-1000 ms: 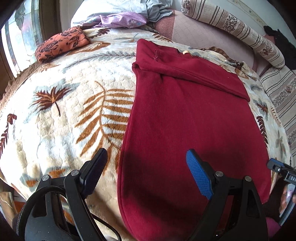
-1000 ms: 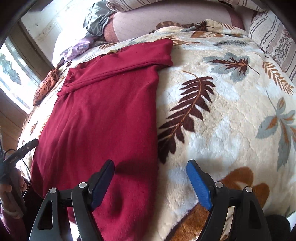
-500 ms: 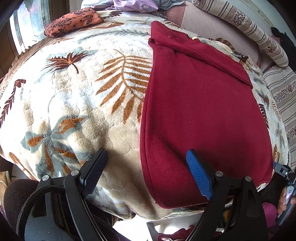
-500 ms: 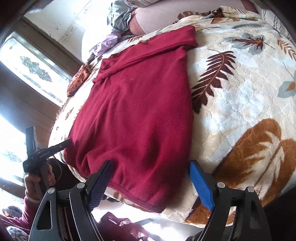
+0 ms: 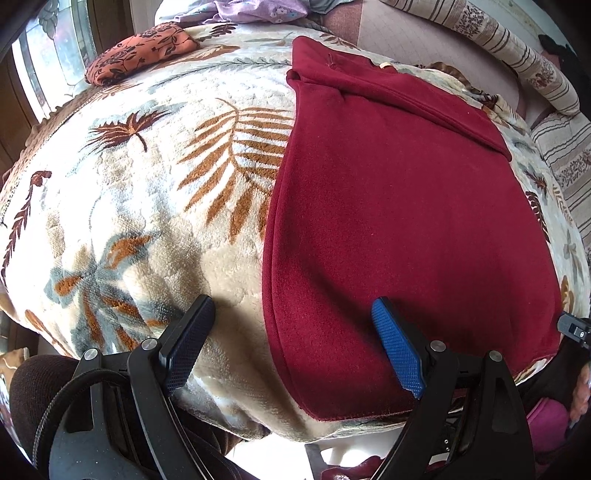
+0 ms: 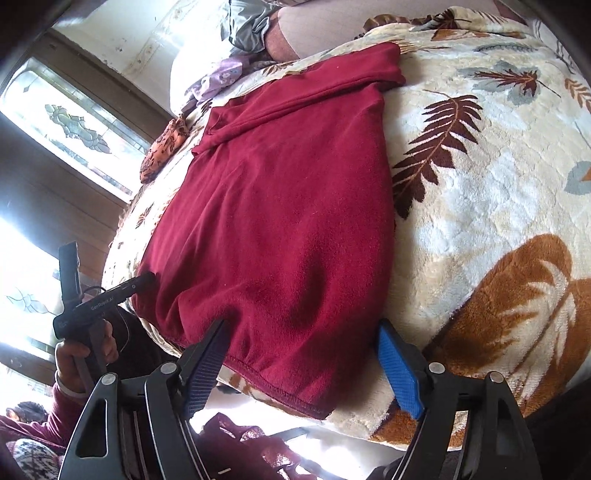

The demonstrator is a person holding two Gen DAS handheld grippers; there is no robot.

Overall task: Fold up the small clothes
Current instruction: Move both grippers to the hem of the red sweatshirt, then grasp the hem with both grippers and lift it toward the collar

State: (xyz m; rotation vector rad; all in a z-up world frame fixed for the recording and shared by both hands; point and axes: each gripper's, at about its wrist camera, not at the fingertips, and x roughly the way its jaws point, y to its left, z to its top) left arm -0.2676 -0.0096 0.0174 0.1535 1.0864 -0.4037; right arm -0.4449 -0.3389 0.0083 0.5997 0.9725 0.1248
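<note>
A dark red garment [image 5: 399, 206] lies flat on the leaf-patterned blanket [image 5: 147, 206], its far end folded over in a band and its near hem at the bed's front edge. It also shows in the right wrist view [image 6: 288, 221]. My left gripper [image 5: 291, 332] is open and empty, straddling the garment's near left corner. My right gripper [image 6: 301, 354] is open and empty, straddling the garment's near right corner at the hem. The left gripper [image 6: 110, 295] also shows in the right wrist view, beside the hem.
An orange patterned cloth [image 5: 140, 51] lies at the far left of the bed. Purple and grey clothes [image 5: 258, 7] are piled at the back. Striped bolsters [image 5: 517, 55] line the far right. A window [image 6: 74, 125] is on the left.
Both grippers have pulled back toward the bed's front edge, from over the garment's middle to its near hem corners. The garment has not moved. Both stay open.
</note>
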